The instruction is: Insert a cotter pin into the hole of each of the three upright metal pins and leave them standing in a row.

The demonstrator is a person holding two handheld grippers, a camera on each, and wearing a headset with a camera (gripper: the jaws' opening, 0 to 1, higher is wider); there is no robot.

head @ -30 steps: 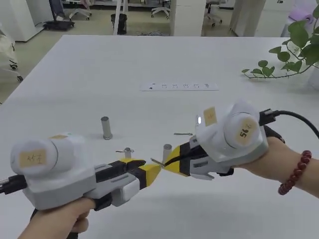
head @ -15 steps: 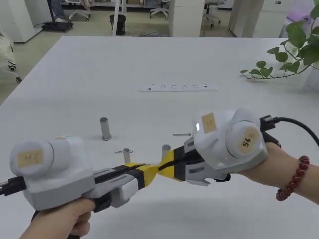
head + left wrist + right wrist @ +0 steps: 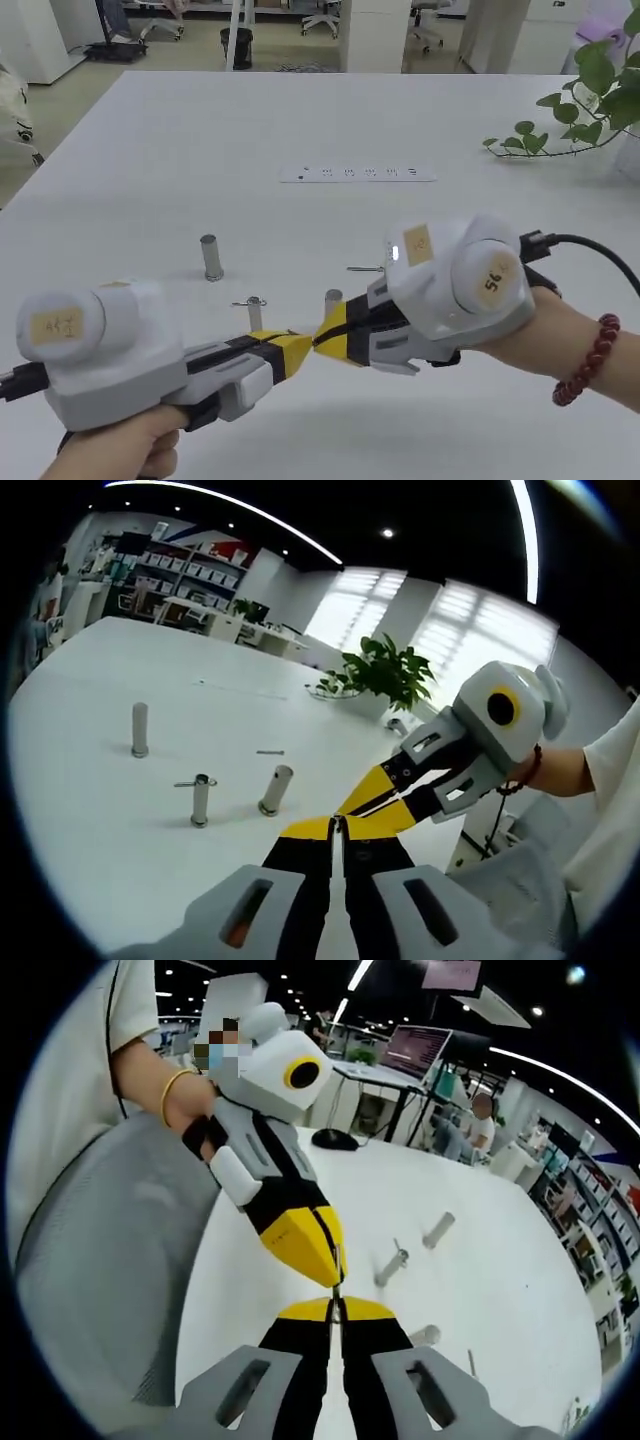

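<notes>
Three metal pins stand on the white table (image 3: 150,140). The bare upright pin (image 3: 210,257) is on the left, and the middle pin (image 3: 255,310) has a cotter pin through its hole. The right pin (image 3: 333,297) is partly hidden behind my right gripper (image 3: 322,333). My left gripper (image 3: 303,341) meets it tip to tip above the table, in front of the pins. A thin cotter pin (image 3: 338,1286) bridges the two tips, and both grippers look shut on it. A loose cotter pin (image 3: 365,269) lies behind the right pin.
A white power strip (image 3: 360,174) lies across the table's middle, farther back. Plant leaves (image 3: 590,95) overhang the far right edge. Office chairs and desks stand beyond the table.
The two gripper tips, a short gap apart a second ago, have come together. The cotter pin that stuck out of the right gripper now sits in the left gripper's tips too.
</notes>
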